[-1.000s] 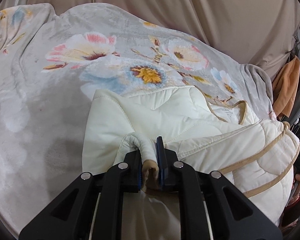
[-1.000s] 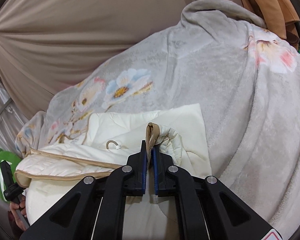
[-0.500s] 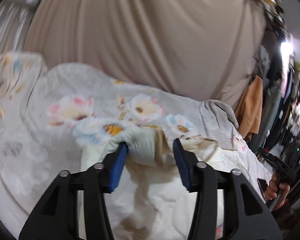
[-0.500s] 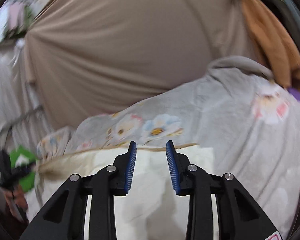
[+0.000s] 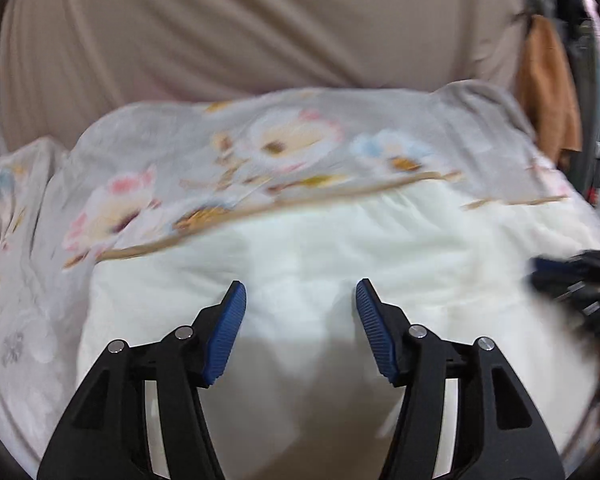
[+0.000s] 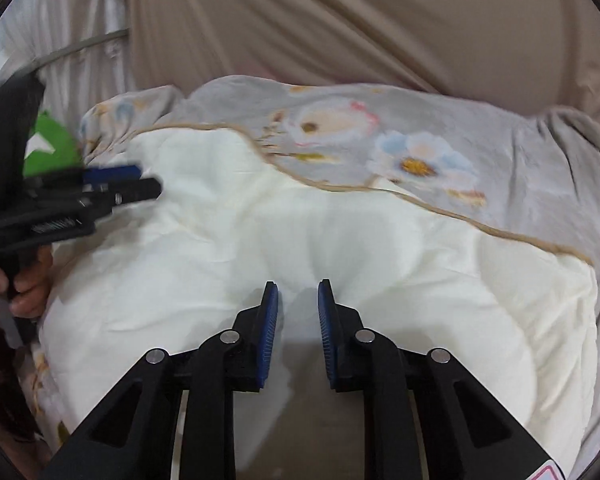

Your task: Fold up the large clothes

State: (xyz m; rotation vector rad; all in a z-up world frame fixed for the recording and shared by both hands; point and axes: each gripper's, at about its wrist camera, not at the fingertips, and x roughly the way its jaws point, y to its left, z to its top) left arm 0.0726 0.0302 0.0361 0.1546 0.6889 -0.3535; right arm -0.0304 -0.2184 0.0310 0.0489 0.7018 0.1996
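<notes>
Left gripper (image 5: 300, 304) jaws were opening, right gripper (image 6: 298, 300) jaws closing, both empty above the cream quilted jacket (image 6: 300, 232) lying mid-bed on the floral blanket (image 6: 420, 120). Between folds, probably; next needs a fresh edge grasp.

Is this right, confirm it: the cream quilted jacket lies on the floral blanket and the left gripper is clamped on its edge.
Not quite. In the left wrist view the left gripper has nothing between its opening jaws. The cream quilted jacket does lie on the floral blanket.
</notes>
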